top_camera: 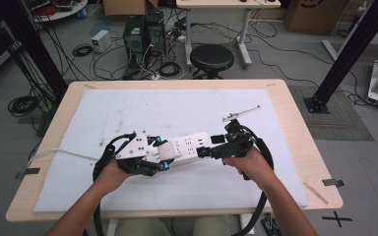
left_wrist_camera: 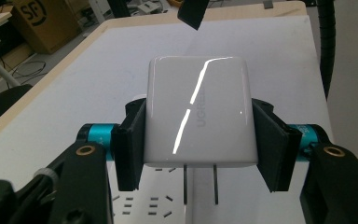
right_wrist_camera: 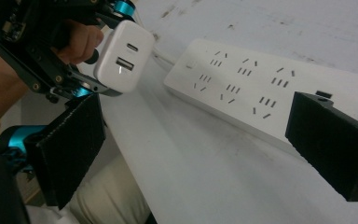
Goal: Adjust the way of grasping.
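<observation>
A glossy white plug-in charger [left_wrist_camera: 196,93] sits between the jaws of my left gripper [left_wrist_camera: 200,140], which is shut on its sides. Its two metal prongs point down, just above the sockets of a white power strip [left_wrist_camera: 144,205]. In the high view the left gripper [top_camera: 163,153] holds the charger [top_camera: 169,149] over the strip's left end [top_camera: 192,145]. My right gripper [top_camera: 210,146] is at the strip's right end. In the right gripper view its jaws [right_wrist_camera: 200,144] stand wide open, with the strip [right_wrist_camera: 261,88] lying ahead between them and the charger [right_wrist_camera: 123,58] at upper left.
A white mat [top_camera: 177,108] covers most of the wooden table [top_camera: 295,113]. The strip's white cable [top_camera: 64,151] trails off to the left. A thin metal bar [top_camera: 241,114] lies on the mat behind the right gripper. A black stool [top_camera: 211,58] stands beyond the far edge.
</observation>
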`<act>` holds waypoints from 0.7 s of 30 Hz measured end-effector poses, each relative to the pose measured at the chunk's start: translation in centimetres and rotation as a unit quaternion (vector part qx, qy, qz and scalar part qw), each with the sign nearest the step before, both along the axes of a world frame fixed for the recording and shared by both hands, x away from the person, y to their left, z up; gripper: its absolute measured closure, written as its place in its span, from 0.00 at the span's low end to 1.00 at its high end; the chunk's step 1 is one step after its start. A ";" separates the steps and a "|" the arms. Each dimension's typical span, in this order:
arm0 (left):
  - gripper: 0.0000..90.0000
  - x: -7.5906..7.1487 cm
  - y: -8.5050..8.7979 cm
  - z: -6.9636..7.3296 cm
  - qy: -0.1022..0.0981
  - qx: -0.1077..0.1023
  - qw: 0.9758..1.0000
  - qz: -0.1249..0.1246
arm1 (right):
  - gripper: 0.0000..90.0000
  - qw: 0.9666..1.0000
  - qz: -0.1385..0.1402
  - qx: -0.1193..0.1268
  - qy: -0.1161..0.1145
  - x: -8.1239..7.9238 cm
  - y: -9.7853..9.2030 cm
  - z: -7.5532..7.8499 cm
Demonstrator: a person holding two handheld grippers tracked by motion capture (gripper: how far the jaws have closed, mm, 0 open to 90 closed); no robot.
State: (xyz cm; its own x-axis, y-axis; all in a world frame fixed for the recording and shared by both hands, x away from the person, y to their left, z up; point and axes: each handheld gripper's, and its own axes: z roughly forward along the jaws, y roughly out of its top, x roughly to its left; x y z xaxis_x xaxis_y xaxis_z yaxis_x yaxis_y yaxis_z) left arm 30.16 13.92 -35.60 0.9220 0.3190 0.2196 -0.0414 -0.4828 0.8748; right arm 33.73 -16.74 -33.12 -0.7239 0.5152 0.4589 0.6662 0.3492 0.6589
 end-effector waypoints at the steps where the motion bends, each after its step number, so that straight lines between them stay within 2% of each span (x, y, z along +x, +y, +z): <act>1: 0.47 0.0 -0.2 -0.1 -0.001 0.001 1.000 0.000 | 0.05 1.000 0.001 0.000 0.008 0.0 0.1 0.0; 5: 0.47 0.0 -0.7 -0.3 -0.001 0.005 1.000 -0.003 | 0.05 1.000 0.008 0.011 0.025 0.3 0.7 -0.2; 6: 0.47 0.0 -1.1 -0.4 -0.002 0.007 1.000 -0.005 | 0.05 0.999 0.012 0.016 0.039 0.5 1.2 -0.2; 12: 0.47 0.0 -1.9 -0.6 -0.006 0.010 1.000 -0.010 | 0.07 0.998 0.021 0.017 0.053 0.9 2.2 -0.5; 13: 0.47 0.0 -2.0 -0.6 -0.007 0.012 1.000 -0.011 | 0.09 0.998 0.022 0.015 0.057 0.9 2.3 -0.5; 14: 0.47 0.0 -2.1 -0.6 -0.006 0.011 1.000 -0.012 | 0.18 0.998 0.025 0.018 0.059 1.0 2.4 -0.6; 21: 0.47 0.1 -2.4 -0.9 -0.006 0.014 1.000 -0.014 | 0.19 0.996 0.032 0.026 0.079 1.4 2.9 -1.0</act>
